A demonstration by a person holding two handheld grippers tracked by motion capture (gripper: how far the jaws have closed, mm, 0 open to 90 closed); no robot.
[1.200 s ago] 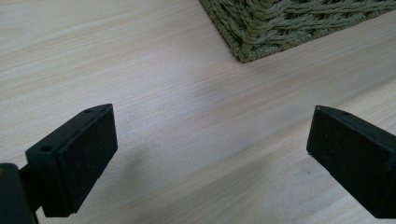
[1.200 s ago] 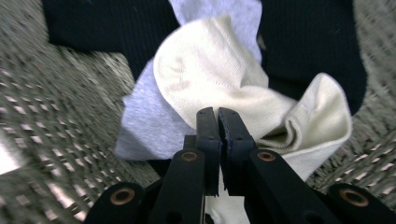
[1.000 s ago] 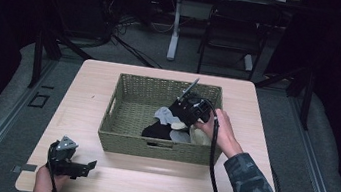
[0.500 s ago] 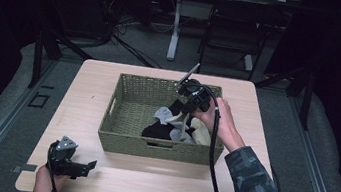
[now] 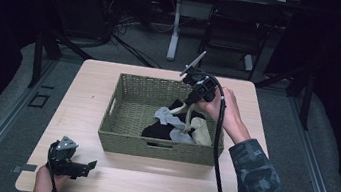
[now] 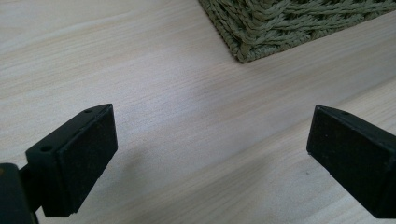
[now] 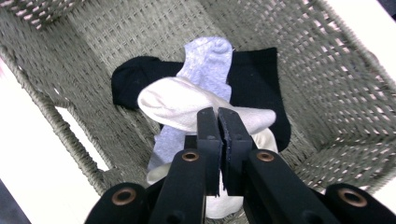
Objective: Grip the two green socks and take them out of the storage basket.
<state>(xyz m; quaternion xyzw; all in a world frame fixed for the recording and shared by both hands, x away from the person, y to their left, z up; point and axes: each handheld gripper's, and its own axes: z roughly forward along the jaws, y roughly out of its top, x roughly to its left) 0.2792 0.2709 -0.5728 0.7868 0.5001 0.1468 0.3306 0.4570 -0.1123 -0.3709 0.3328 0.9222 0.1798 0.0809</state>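
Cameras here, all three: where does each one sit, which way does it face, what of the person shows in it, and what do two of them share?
High view: above the person's side, facing forward and down on the table; shows both forearms, left gripper and right gripper.
Left gripper view: rides the left gripper, facing the bare tabletop and a basket corner; its jaws stand wide apart.
Right gripper view: rides the right gripper, facing down into the basket; its jaws pinch a cream sock.
Shared: high and right gripper views both show the socks in the basket.

The right gripper (image 5: 191, 100) has risen above the basket (image 5: 129, 120), lifting a cream sock (image 7: 187, 105)
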